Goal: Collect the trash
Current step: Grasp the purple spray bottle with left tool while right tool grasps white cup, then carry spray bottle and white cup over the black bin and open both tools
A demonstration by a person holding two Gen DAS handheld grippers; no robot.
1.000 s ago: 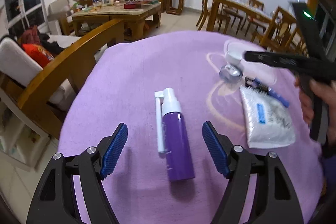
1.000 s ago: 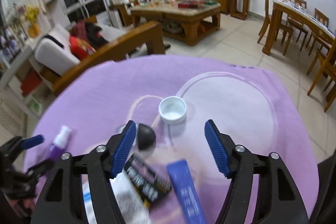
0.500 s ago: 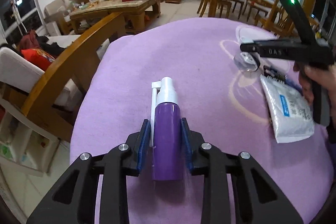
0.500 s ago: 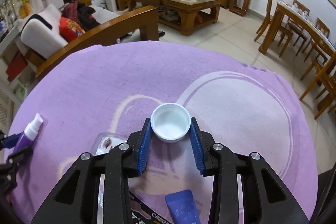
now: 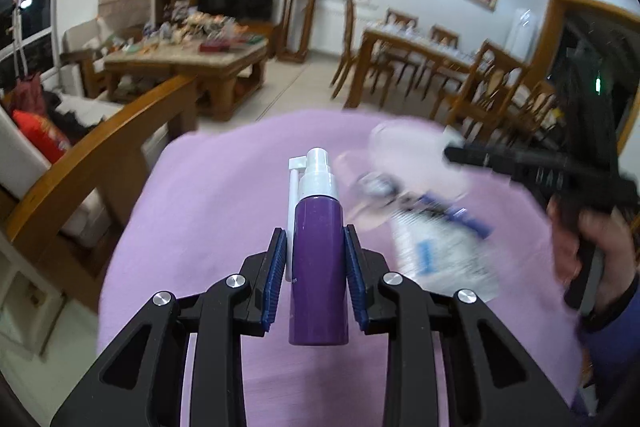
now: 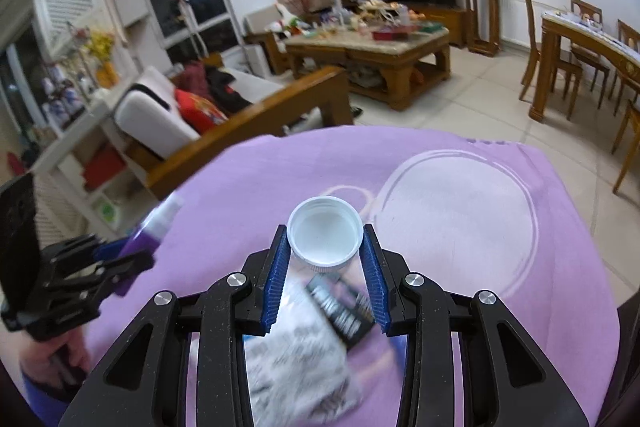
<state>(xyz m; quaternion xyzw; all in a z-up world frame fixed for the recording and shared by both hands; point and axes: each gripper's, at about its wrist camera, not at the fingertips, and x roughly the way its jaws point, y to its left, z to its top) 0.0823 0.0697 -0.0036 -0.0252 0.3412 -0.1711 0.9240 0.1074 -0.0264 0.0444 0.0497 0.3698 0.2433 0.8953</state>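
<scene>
My left gripper [image 5: 316,245] is shut on a purple spray bottle [image 5: 318,267] with a white pump head, lifted off the purple cloth [image 5: 208,219]. My right gripper [image 6: 325,247] is shut on a white bottle cap [image 6: 325,235], open side up, raised above the cloth [image 6: 460,227]. In the right wrist view the left gripper [image 6: 108,259] and the spray bottle [image 6: 148,235] show at the left edge. In the left wrist view the right gripper's body [image 5: 540,171] shows at the right, its fingertips blurred.
On the cloth lie a white wrapper [image 5: 444,263], a black battery pack [image 6: 340,307], a blue item [image 5: 460,215] and a small clear piece [image 5: 376,185]. A wooden sofa arm [image 5: 104,147] stands left. Coffee table [image 6: 368,47] and dining chairs [image 5: 492,83] lie beyond.
Both grippers closed from wide open, the left on the spray bottle and the right on the white cap. Both then rose from the cloth with their items.
</scene>
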